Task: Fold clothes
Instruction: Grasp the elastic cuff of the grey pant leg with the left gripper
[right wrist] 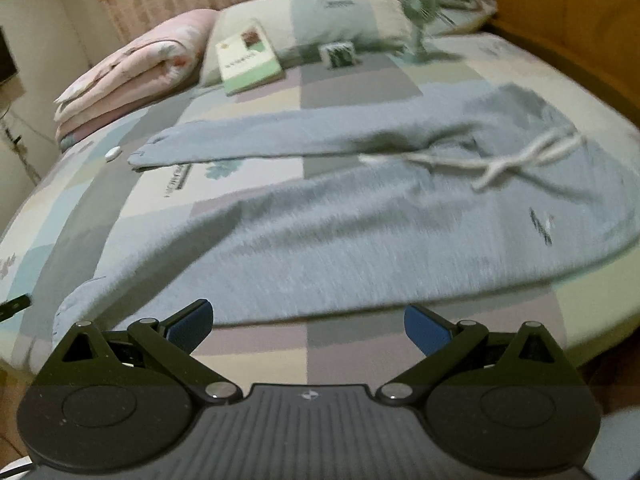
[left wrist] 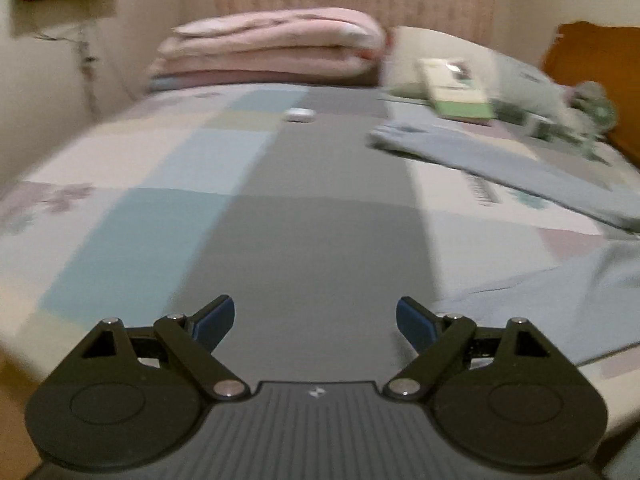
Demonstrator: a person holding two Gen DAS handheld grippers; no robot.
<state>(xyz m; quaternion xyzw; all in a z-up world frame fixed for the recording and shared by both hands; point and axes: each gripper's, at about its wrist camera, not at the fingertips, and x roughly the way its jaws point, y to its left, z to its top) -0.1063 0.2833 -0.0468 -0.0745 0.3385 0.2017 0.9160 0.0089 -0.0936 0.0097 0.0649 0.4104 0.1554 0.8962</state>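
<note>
Light grey sweatpants (right wrist: 340, 216) lie spread flat across the patchwork bedsheet (right wrist: 352, 344), legs pointing left, waist and white drawstring (right wrist: 520, 156) at the right. My right gripper (right wrist: 308, 322) hovers open over the bed's near edge, just short of the lower leg's hem side, with nothing between its blue pads. In the left wrist view the same pants (left wrist: 520, 176) show only at the right, far leg above and near leg (left wrist: 560, 300) below. My left gripper (left wrist: 315, 322) is open above a grey stripe of the sheet (left wrist: 312, 240), left of the pants, holding nothing.
A folded pink quilt (left wrist: 272, 48) sits at the head of the bed beside a pillow (right wrist: 320, 24) and a green-white book (right wrist: 248, 60). A small desk fan (right wrist: 418, 12) and a small box (right wrist: 340, 54) stand near the pillow. A small white object (left wrist: 299, 114) lies on the sheet. An orange headboard (right wrist: 560, 12) is at right.
</note>
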